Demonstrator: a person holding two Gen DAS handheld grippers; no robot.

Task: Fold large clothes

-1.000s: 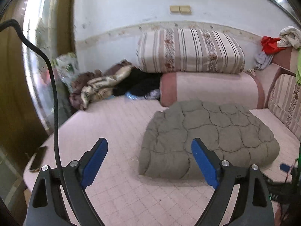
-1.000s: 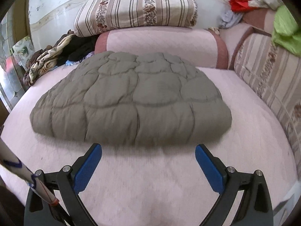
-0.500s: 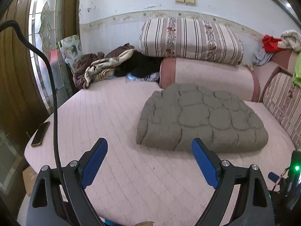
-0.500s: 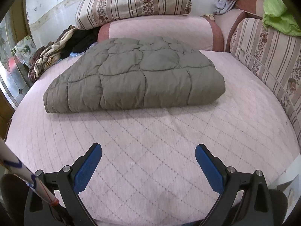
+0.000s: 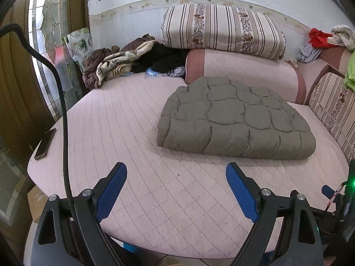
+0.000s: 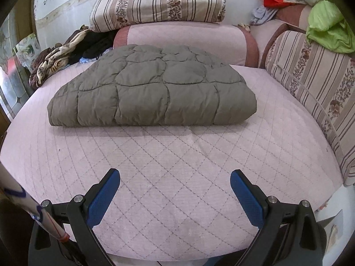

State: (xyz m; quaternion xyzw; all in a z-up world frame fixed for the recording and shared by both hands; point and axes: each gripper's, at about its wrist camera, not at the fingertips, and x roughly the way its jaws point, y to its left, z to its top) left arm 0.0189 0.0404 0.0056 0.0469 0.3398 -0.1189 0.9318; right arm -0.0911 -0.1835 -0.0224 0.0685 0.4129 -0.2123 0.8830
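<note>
Left wrist view first: my left gripper (image 5: 176, 185) has its blue fingers (image 5: 112, 189) wide apart and holds nothing, and it hangs above the near edge of the pink bed cover (image 5: 124, 115). The grey quilted coat (image 5: 235, 119) lies ahead of the fingers and a little toward the right finger, well apart from both tips, folded into a thick bundle. Far off the left finger, a phone (image 5: 45, 141) rests at the edge of the bed, and a black cable (image 5: 64, 115) crosses just in front of that finger. I judge that this cable could catch if I reach forward quickly, and a wide sweep to the left could push the phone off. Right wrist view: my right gripper (image 6: 175, 191) is also spread open and empty, and the coat sits straight ahead, centred between the fingers but far from them. Its front edge looks rounded and puffy, so I think the padding may spring back and the top layer may slide. If I pinch only one layer, the fold could open again.
</note>
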